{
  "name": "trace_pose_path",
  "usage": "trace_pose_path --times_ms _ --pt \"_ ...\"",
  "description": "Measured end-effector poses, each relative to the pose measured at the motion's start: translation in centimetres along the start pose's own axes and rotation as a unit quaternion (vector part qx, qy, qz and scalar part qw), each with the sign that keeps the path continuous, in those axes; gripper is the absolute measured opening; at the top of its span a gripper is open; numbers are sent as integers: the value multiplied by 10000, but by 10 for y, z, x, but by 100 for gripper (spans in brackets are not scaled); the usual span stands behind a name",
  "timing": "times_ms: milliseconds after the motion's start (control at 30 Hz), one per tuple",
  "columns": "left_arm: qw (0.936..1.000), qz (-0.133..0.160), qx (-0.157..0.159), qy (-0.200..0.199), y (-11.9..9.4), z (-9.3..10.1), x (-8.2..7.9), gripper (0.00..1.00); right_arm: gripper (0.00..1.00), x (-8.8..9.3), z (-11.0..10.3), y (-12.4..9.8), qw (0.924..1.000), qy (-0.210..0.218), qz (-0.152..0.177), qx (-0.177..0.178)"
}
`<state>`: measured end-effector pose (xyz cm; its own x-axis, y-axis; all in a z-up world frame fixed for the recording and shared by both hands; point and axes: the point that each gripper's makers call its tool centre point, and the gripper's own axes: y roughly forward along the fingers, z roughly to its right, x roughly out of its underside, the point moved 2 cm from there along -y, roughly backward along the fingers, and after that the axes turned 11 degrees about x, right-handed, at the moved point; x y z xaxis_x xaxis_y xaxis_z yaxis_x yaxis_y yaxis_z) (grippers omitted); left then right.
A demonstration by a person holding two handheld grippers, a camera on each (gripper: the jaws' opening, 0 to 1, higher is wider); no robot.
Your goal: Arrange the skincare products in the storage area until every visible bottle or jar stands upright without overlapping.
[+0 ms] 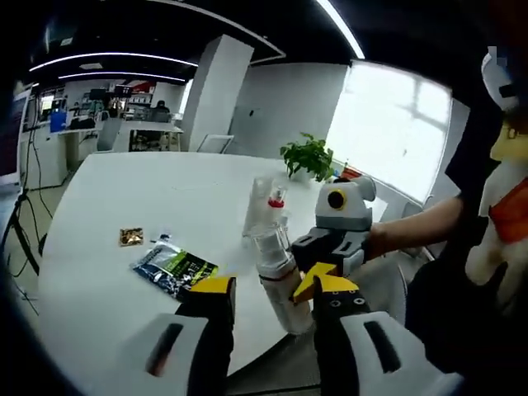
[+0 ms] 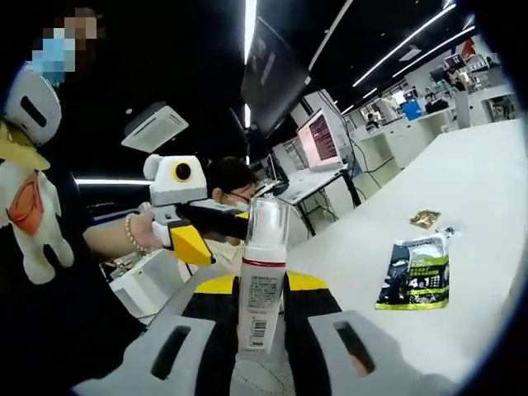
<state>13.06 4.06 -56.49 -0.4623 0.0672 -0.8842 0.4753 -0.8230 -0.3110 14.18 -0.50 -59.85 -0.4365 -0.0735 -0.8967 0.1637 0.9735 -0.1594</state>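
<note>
A white pump bottle [image 2: 262,293] with a clear cap and a red band stands up between my right gripper's [image 2: 261,285] jaws, which are shut on its body. In the left gripper view the same bottle [image 1: 272,223] is held in the air at the table's near edge by the right gripper [image 1: 307,252], which reaches in from the right. My left gripper [image 1: 272,290] is open, with its yellow-tipped jaws on either side of the bottle's lower end. In the right gripper view the left gripper [image 2: 194,239] sits left of the bottle, held by a hand with a bead bracelet.
On the white round table [image 1: 107,190] lie a green-and-black sachet [image 1: 175,268] [image 2: 417,276] and a small gold packet [image 1: 130,237] [image 2: 425,218]. A potted plant [image 1: 307,157] stands at the far edge. The person's dark sleeve and a plush toy [image 2: 29,206] are close by.
</note>
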Motion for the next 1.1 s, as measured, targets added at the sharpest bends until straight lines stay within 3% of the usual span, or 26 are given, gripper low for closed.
trace_pose_path --times_ms 200,300,600,900,1100 --pt "9994 -116 317 97 10 3 0 37 19 3 -7 -6 9991 -350 -105 -205" --pt "9981 -86 601 109 15 7 -3 35 19 0 -13 -8 9986 -399 -15 -334" --pt "9931 -330 1060 371 27 22 -2 30 19 2 -24 -14 9960 -723 -47 -527" --pt "9906 -612 1110 506 40 23 2 26 19 4 -18 -15 9947 -914 -205 -433" --pt "9863 -944 953 962 48 18 -1 24 20 4 -8 -15 9902 -1367 -273 11"
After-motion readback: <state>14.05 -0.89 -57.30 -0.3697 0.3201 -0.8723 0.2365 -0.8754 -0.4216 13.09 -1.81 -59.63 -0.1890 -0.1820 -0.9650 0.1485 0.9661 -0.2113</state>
